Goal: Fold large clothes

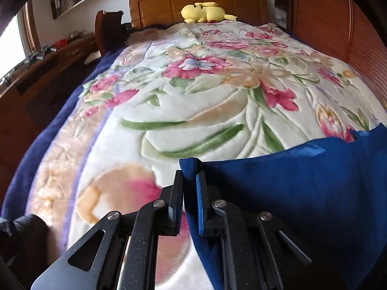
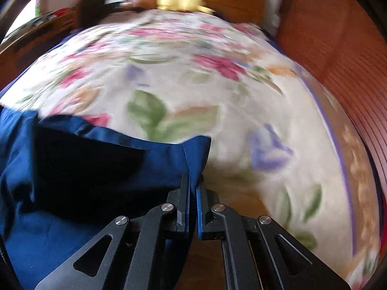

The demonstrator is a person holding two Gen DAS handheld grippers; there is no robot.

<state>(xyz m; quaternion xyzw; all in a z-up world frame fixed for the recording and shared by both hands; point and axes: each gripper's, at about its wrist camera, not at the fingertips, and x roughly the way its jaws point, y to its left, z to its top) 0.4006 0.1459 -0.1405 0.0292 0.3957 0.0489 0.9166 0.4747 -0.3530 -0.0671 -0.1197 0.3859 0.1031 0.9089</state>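
Left gripper (image 1: 189, 177): fingers (image 1: 177, 193) drawn narrow, clamped on a corner of the blue garment (image 1: 290, 181). The corner's ribbed edge stands up between the fingertips; the cloth falls away to the right and below, filling the lower right of the left wrist view.

Right gripper (image 2: 194, 181): fingers (image 2: 185, 193) likewise narrow, pinching the opposite edge of the blue garment (image 2: 84, 169). Fabric passes between the pads and rises to a point above the tips. From there the cloth spreads left and down, with a deep dark fold across its middle.

The garment is held at two points at the near end of the bed; whether its lower part touches the bed cannot be told. A floral blanket (image 1: 193, 96), cream with pink flowers and green leaves, covers the bed beyond it. A dark blue border runs along the blanket's left side.

At the far end, a yellow plush toy (image 1: 205, 12) lies against the wooden headboard (image 1: 169, 2). A wooden slatted wall (image 1: 338, 24) flanks the bed on the right. A wooden dresser (image 1: 48, 72) with small items stands on the left beside a window (image 1: 12, 48).

The right wrist view is motion-blurred; fine detail there is unreadable.
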